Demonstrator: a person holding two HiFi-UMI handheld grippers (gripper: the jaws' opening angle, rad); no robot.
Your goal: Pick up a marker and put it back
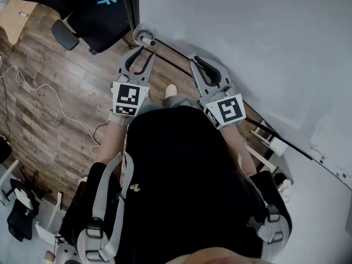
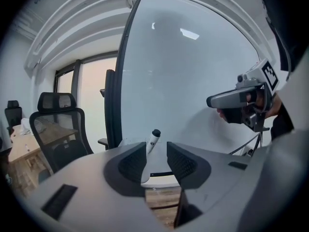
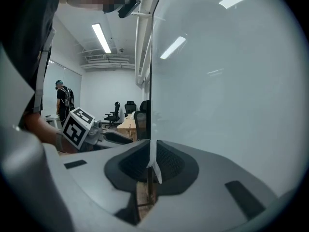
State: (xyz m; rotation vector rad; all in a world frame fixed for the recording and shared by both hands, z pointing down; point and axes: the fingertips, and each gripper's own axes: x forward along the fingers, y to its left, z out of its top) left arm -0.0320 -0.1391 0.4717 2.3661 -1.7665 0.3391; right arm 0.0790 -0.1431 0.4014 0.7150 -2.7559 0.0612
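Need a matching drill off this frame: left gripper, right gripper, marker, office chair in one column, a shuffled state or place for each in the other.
1 left gripper
2 right gripper
3 marker
4 office chair

A fingers together
B beside the whiteboard's left edge
C fingers apart, nothing gripped
D black cap up, at the whiteboard's lower corner

Pairs: 1-C, 2-A, 3-D, 4-B

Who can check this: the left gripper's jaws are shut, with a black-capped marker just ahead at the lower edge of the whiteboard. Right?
No. The left gripper view shows the left gripper with its jaws apart, not shut. The black-capped marker is just ahead at the lower edge of the whiteboard.
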